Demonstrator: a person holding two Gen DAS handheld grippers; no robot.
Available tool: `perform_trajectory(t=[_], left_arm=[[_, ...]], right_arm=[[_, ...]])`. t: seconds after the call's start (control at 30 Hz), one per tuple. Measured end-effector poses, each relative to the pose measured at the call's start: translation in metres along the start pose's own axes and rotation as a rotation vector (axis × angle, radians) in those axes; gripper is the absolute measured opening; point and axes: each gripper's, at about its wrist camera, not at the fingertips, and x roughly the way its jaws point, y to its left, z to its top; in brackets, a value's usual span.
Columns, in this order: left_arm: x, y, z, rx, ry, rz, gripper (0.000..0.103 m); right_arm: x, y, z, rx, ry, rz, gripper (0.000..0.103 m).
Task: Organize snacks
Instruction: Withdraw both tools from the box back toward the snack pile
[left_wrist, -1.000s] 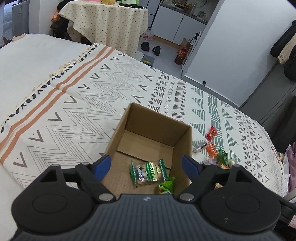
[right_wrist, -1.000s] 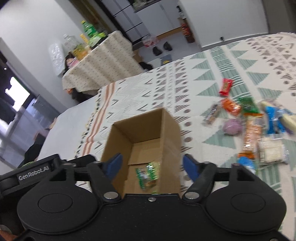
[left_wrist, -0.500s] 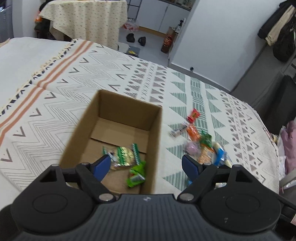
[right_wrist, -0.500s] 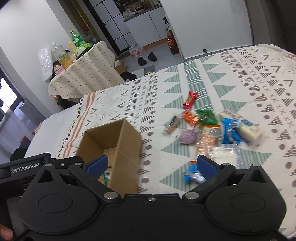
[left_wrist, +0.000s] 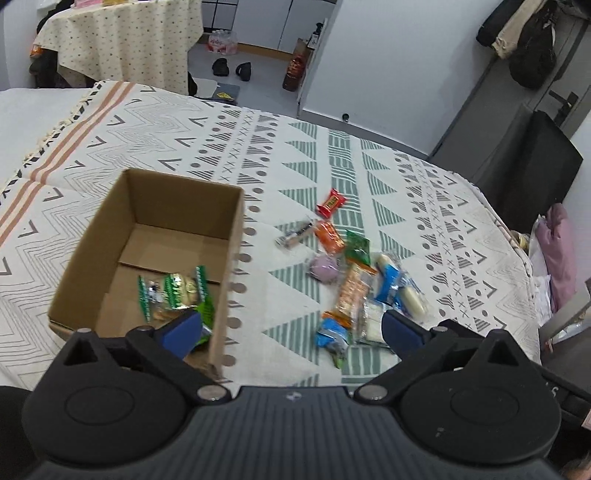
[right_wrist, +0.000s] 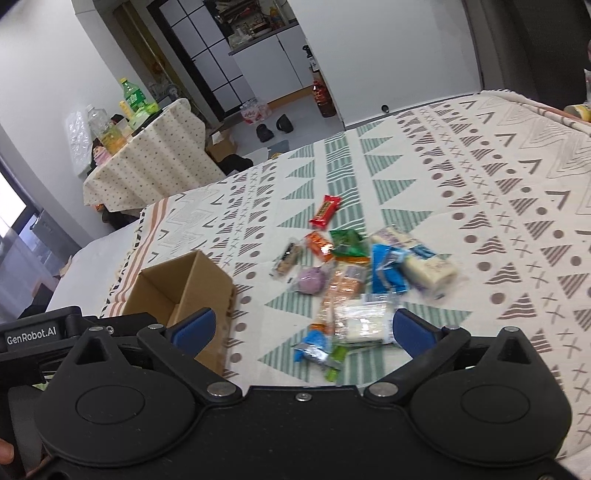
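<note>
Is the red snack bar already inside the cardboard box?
No, the red snack bar lies on the patterned blanket, to the right of the cardboard box.

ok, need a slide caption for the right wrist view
Open right gripper faces loose snack packets on a patterned bedspread, cardboard box at left.

Bed (left_wrist: 424, 192), patterned blanket (left_wrist: 207, 144): cardboard box (left_wrist: 110, 236) toward left edge, loose snack pile (left_wrist: 351, 273) beside it mid-bed
</note>
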Motion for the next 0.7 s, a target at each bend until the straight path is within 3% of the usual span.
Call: perform_trajectory(t=[0.33,0.7], left_arm=[[0.009,-0.033,-0.011,0.041,0.021,-0.003,0.103],[0.029,-0.051,-0.019,0.055,-0.009,0.019,0.100]], right_arm=[[-0.016,-0.030,0.006,0.004,-0.009,-0.008,0.103],[-0.006,-0.069,0.002,0.139,0.018,0.036,0.103]])
